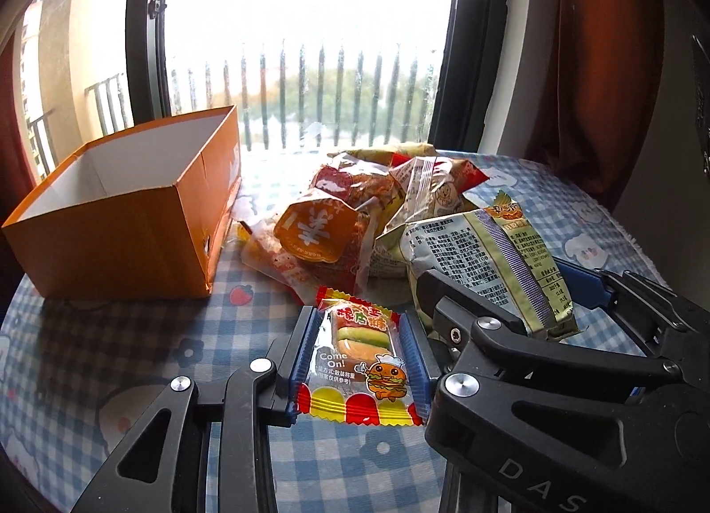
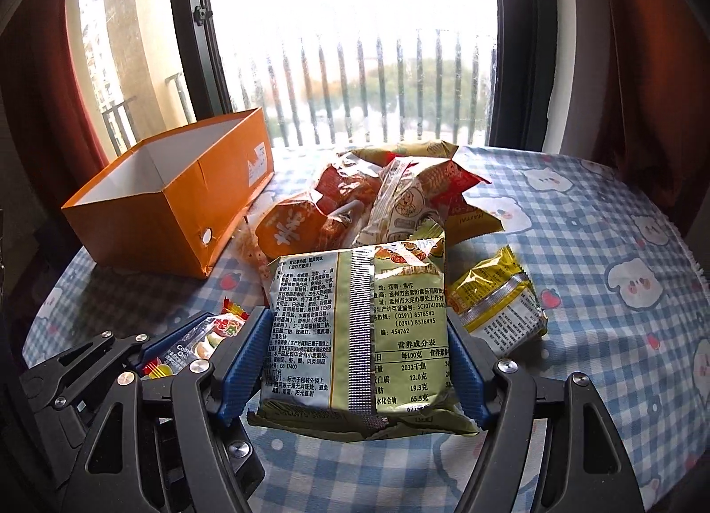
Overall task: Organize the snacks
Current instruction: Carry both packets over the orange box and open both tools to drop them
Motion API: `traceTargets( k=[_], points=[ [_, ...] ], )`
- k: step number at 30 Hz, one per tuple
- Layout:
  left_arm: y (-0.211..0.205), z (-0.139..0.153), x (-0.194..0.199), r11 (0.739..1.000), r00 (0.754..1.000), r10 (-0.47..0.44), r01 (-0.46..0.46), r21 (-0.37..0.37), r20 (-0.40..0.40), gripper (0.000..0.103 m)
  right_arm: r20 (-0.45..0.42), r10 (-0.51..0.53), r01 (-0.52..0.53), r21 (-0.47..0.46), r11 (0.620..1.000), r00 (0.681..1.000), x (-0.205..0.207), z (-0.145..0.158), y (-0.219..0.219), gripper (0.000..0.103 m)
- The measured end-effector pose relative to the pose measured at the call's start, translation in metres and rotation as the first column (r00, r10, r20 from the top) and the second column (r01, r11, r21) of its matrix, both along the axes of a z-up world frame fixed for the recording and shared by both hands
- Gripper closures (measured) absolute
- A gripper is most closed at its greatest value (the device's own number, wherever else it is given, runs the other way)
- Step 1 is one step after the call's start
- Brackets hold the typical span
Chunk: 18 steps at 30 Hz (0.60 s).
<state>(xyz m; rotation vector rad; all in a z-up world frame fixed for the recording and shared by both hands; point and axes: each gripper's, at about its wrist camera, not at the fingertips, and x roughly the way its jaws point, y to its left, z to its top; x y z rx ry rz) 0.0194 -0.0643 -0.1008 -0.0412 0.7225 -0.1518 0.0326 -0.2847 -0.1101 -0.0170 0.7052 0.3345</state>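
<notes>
Left jaws: clamped on burger candy packet (image 1: pixel 357 373), near centre.
Right jaws: gripping green noodle packet (image 2: pixel 355 335) by its sides.
Orange box (image 1: pixel 133 220): open, far left on checked surface (image 1: pixel 133 357).
Snack pile (image 1: pixel 368 202): right of box.

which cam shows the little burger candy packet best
The left wrist view. There the burger candy packet faces the camera whole, clamped between the left gripper's jaws, its print readable. The right wrist view shows only a slice of it at the lower left, mostly hidden behind gripper parts.
</notes>
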Motion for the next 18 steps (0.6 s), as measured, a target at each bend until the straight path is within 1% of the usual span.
traceTargets(
  k=[11,18],
  points=[
    [0.009,0.045,0.0,0.999,0.995,0.032,-0.03,-0.027,0.094,0.066,0.083,0.002,-0.004,0.028,1.0,0.997,0.0,0.048,0.003,0.026],
    [0.02,0.063,0.005,0.998,0.99,0.051,-0.047,-0.033,0.13,0.066,0.12,0.01,-0.014,0.038,0.999,0.993,0.005,0.069,0.01,0.026]
  ],
)
